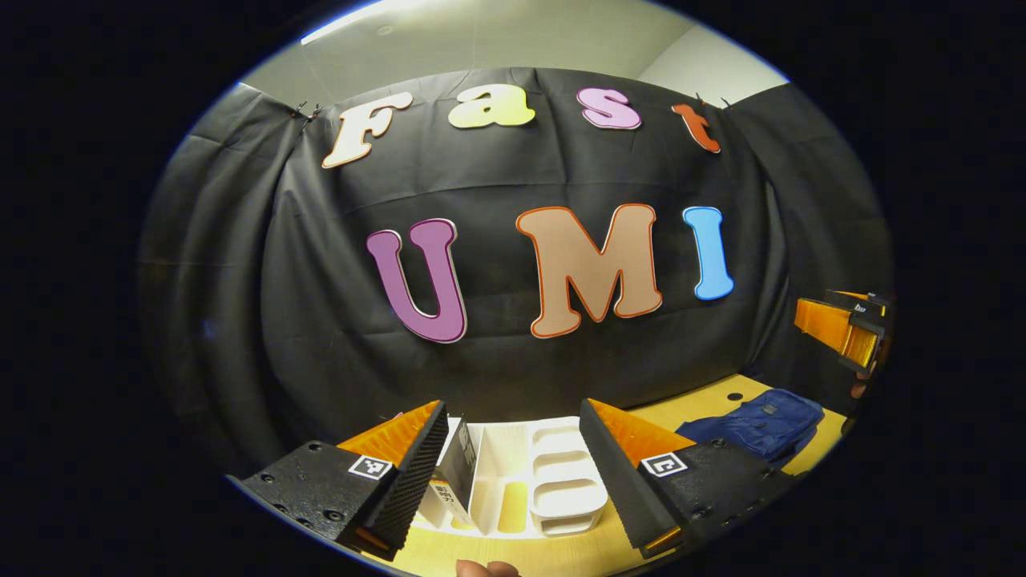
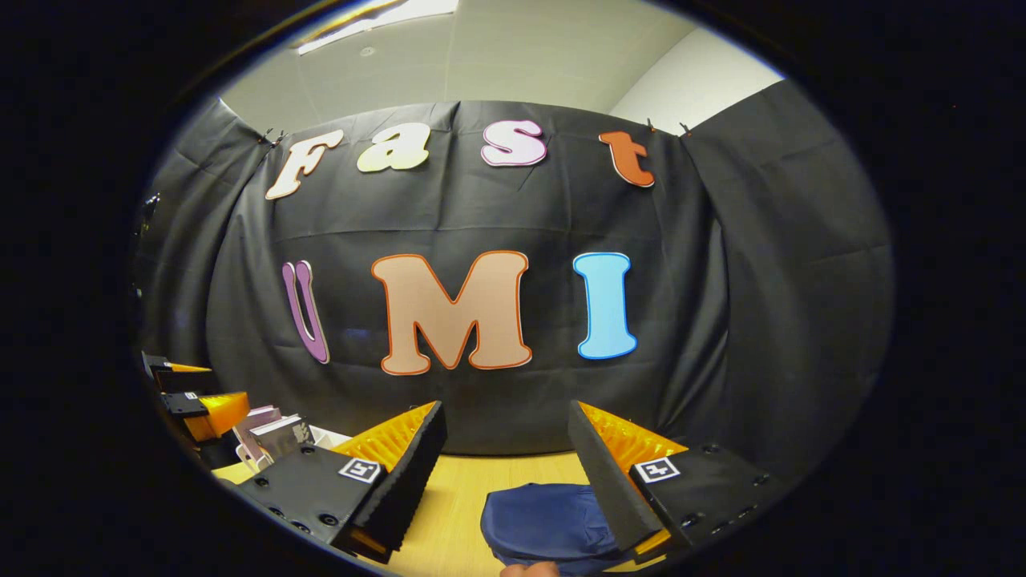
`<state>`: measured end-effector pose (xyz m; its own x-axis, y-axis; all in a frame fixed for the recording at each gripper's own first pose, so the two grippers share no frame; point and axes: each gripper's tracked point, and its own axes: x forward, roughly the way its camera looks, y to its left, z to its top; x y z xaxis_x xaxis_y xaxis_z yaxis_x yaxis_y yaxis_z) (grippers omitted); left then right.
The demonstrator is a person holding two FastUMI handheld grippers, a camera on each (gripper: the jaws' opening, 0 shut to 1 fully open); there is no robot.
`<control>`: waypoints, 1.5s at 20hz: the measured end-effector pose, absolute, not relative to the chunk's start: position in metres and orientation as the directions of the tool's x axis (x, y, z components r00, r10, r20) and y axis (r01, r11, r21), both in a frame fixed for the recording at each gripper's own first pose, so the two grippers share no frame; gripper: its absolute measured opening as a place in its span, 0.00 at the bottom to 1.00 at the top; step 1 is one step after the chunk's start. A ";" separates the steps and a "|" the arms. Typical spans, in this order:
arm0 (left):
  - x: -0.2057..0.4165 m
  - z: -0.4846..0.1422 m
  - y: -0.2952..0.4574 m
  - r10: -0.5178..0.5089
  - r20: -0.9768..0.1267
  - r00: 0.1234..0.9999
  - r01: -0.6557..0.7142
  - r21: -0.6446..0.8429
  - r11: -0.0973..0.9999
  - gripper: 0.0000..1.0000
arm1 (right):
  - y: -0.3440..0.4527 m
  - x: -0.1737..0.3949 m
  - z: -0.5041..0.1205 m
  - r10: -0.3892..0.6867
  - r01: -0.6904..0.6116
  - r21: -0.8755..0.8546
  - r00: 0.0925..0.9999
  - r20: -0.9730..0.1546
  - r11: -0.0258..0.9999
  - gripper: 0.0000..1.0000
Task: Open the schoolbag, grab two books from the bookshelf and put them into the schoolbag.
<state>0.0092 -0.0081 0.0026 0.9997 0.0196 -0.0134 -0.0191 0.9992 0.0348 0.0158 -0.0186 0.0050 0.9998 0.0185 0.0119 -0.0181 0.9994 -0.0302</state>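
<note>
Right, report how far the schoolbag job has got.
Nothing looks done yet. The blue schoolbag lies on the table, apparently unopened, below the open right claw. The books stand in the white bookshelf, before the open, empty left claw. Left: opening the bag, packing two books.

schoolbag (image 2: 549,525): plain dark navy blue cloth, no pattern; the same blue in the left gripper view (image 1: 761,425)
bookshelf (image 1: 553,481): plain white all over, dividers and trays alike
book (image 1: 453,477): dark grey to black cover, with a white band and a small yellow patch at its lower end
books (image 2: 272,433): pale grey and lilac covers, too small to tell any pattern
table (image 2: 457,497): light yellowish wood tone, even, with one small dark round spot seen in the left gripper view (image 1: 735,397)
booth wall (image 2: 761,320): black cloth, creased
ceiling (image 1: 497,36): pale greyish white
</note>
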 end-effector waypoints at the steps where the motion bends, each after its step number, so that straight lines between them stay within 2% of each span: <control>1: 0.009 0.001 -0.008 0.022 -0.016 1.000 -0.021 0.033 0.999 0.96 | -0.021 0.019 0.003 0.023 -0.023 -0.055 1.000 0.008 0.998 0.96; 2: 0.009 0.000 -0.007 0.025 -0.020 1.000 -0.024 0.034 0.999 0.99 | -0.023 0.020 -0.001 0.032 -0.032 -0.087 0.999 0.003 0.996 0.98; 3: 0.010 0.000 -0.006 0.029 -0.022 0.999 -0.028 0.035 0.999 0.96 | -0.025 0.020 -0.005 0.037 -0.038 -0.126 0.999 -0.006 0.991 0.98; 7: 0.013 -0.002 -0.003 0.045 -0.029 0.999 -0.044 0.042 0.998 0.96 | -0.035 0.025 -0.030 0.086 -0.099 -0.373 0.995 -0.052 0.923 0.94; 8: 0.012 -0.003 -0.002 0.050 -0.029 0.998 -0.049 0.042 0.998 0.96 | -0.034 0.022 -0.036 0.111 -0.126 -0.443 0.992 -0.060 0.888 0.99; 9: 0.012 -0.003 -0.002 0.054 -0.032 0.998 -0.052 0.043 0.998 0.96 | -0.033 0.021 -0.045 0.131 -0.149 -0.516 0.989 -0.071 0.844 0.94; 10: 0.013 -0.004 0.001 0.058 -0.034 0.998 -0.057 0.043 0.997 0.96 | -0.030 0.020 -0.058 0.156 -0.182 -0.589 0.983 -0.094 0.787 0.92; 11: 0.013 -0.005 0.002 0.062 -0.037 0.997 -0.061 0.041 0.997 0.96 | -0.028 0.019 -0.076 0.177 -0.212 -0.656 0.977 -0.121 0.724 0.99; 13: 0.013 -0.008 0.003 0.069 -0.045 0.997 -0.067 0.037 0.997 0.96 | -0.019 0.013 -0.114 0.213 -0.283 -0.752 0.958 -0.192 0.595 0.99; 14: 0.014 -0.009 0.004 0.072 -0.049 0.996 -0.070 0.037 0.997 0.96 | -0.019 0.011 -0.136 0.224 -0.316 -0.785 0.947 -0.230 0.532 0.90; 15: 0.014 -0.009 0.005 0.076 -0.051 0.996 -0.074 0.038 0.997 0.96 | -0.022 0.011 -0.156 0.224 -0.345 -0.814 0.937 -0.268 0.468 0.94; 16: 0.015 -0.009 0.007 0.080 -0.052 0.995 -0.078 0.040 0.996 0.96 | -0.025 0.010 -0.171 0.223 -0.357 -0.841 0.931 -0.288 0.406 0.98; 17: 0.016 -0.008 0.008 0.083 -0.048 0.995 -0.081 0.041 0.996 0.96 | -0.027 0.008 -0.187 0.224 -0.373 -0.862 0.924 -0.310 0.344 0.91; 20: 0.014 -0.007 0.011 0.092 -0.041 0.995 -0.090 0.050 0.995 0.96 | -0.039 0.007 -0.243 0.202 -0.452 -0.867 0.888 -0.414 0.209 0.90; 21: 0.014 -0.007 0.011 0.093 -0.043 0.995 -0.091 0.053 0.994 1.00 | -0.043 0.008 -0.261 0.183 -0.477 -0.859 0.876 -0.446 0.189 0.90; 22: 0.014 -0.007 0.012 0.095 -0.040 0.995 -0.093 0.052 0.994 0.96 | -0.045 0.009 -0.271 0.186 -0.479 -0.858 0.875 -0.448 0.185 0.90; 24: 0.013 -0.006 0.014 0.102 -0.037 0.994 -0.100 0.056 0.993 0.96 | -0.051 0.015 -0.290 0.162 -0.491 -0.857 0.869 -0.468 0.156 0.90; 25: 0.013 -0.007 0.014 0.104 -0.041 0.994 -0.102 0.057 0.993 0.99 | -0.055 0.017 -0.296 0.147 -0.490 -0.861 0.870 -0.471 0.140 0.91; 26: 0.012 -0.009 0.016 0.107 -0.045 0.993 -0.105 0.057 0.993 0.96 | -0.058 0.021 -0.305 0.129 -0.496 -0.859 0.867 -0.482 0.124 0.91; 29: 0.010 -0.008 0.018 0.115 -0.046 0.992 -0.112 0.056 0.992 0.96 | -0.064 0.028 -0.327 0.095 -0.510 -0.857 0.859 -0.503 0.075 0.89; 30: 0.008 -0.006 0.021 0.120 -0.036 0.992 -0.118 0.059 0.991 0.96 | -0.061 0.031 -0.328 0.096 -0.498 -0.865 0.865 -0.492 0.065 1.00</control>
